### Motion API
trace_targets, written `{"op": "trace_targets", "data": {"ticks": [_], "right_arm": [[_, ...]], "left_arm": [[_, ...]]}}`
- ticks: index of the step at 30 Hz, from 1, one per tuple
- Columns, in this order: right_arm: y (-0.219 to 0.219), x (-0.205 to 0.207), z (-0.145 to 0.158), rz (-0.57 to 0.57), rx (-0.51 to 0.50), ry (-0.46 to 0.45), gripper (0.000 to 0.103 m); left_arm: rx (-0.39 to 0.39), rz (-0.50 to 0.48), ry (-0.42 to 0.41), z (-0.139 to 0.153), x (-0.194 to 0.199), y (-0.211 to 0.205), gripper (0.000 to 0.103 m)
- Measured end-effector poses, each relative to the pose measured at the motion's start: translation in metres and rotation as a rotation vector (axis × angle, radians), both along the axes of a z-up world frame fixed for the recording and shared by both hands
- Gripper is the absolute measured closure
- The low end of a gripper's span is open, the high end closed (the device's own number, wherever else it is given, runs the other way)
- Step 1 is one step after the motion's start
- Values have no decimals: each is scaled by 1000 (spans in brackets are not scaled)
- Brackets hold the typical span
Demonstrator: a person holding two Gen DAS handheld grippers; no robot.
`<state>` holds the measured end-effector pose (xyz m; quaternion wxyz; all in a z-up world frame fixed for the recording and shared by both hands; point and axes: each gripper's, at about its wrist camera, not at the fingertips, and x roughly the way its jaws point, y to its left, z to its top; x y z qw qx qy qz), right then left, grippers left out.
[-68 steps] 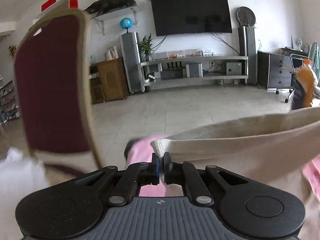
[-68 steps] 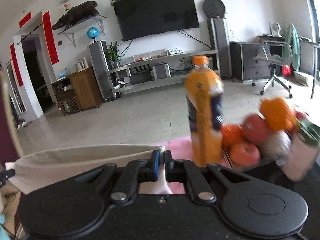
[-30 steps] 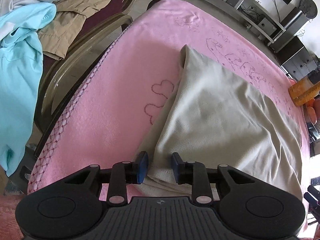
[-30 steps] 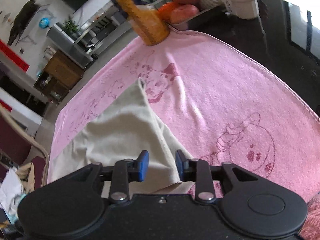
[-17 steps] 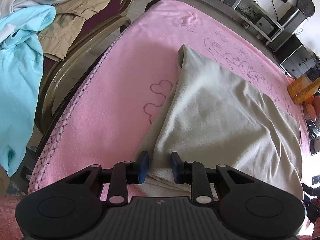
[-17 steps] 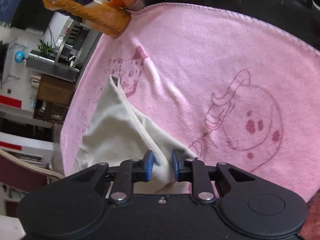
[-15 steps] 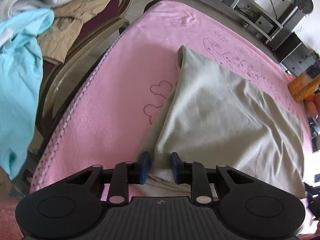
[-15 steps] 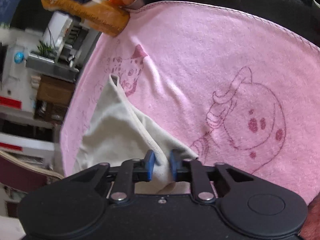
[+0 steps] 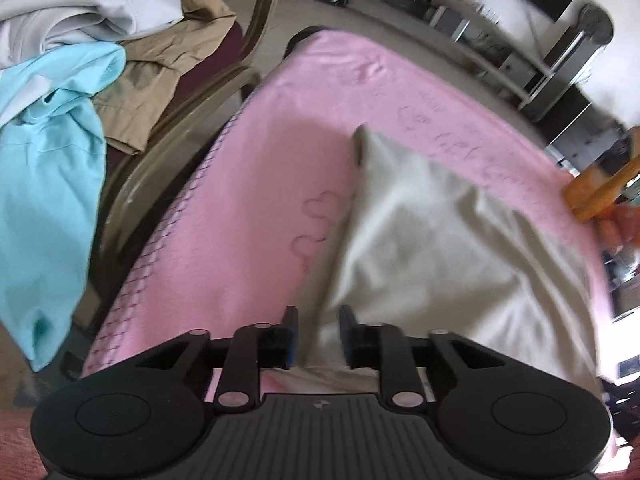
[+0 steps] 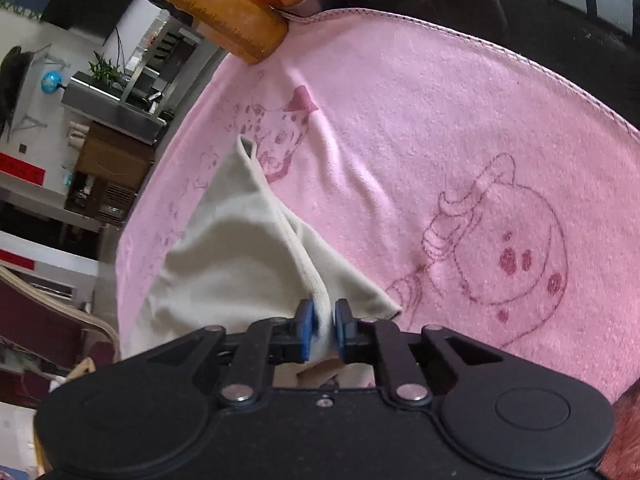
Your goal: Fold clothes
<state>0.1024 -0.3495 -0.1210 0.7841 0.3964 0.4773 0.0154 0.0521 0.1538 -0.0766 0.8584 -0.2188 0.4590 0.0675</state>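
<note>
A beige garment (image 9: 420,240) lies folded on a pink towel (image 9: 248,208) with cartoon drawings. My left gripper (image 9: 319,332) is open at the garment's near left corner, and the cloth's edge lies between its fingers. In the right wrist view the same garment (image 10: 224,256) shows a thick hem that runs straight into my right gripper (image 10: 324,324). The blue pads of that gripper are pressed on the hem, so it is shut on it. The pink towel (image 10: 420,120) stretches ahead and to the right.
A chair (image 9: 180,112) at the left holds a light blue garment (image 9: 48,168), a tan one (image 9: 160,64) and a white one (image 9: 80,0). An orange drink bottle (image 10: 208,8) stands at the towel's far edge, beside fruit. The dark tabletop (image 10: 560,20) borders the towel.
The right gripper's fingers have closed from a wide gap onto the hem. The left gripper has stayed at the corner, its view now blurred and tilted a little more forward.
</note>
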Motion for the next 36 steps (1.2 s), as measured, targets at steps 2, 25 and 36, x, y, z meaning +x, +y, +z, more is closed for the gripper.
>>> {"op": "trace_targets", "data": {"ticks": [2, 25, 36], "right_arm": [[-1, -2, 3, -5, -25, -11, 90], [64, -2, -18, 158, 271, -11, 71], [56, -2, -41, 35, 353, 61, 71]], "left_arm": [[-13, -9, -2, 0, 0, 0, 81], [-435, -72, 38, -33, -1, -36, 74], [-398, -6, 26, -29, -5, -28, 74]]}}
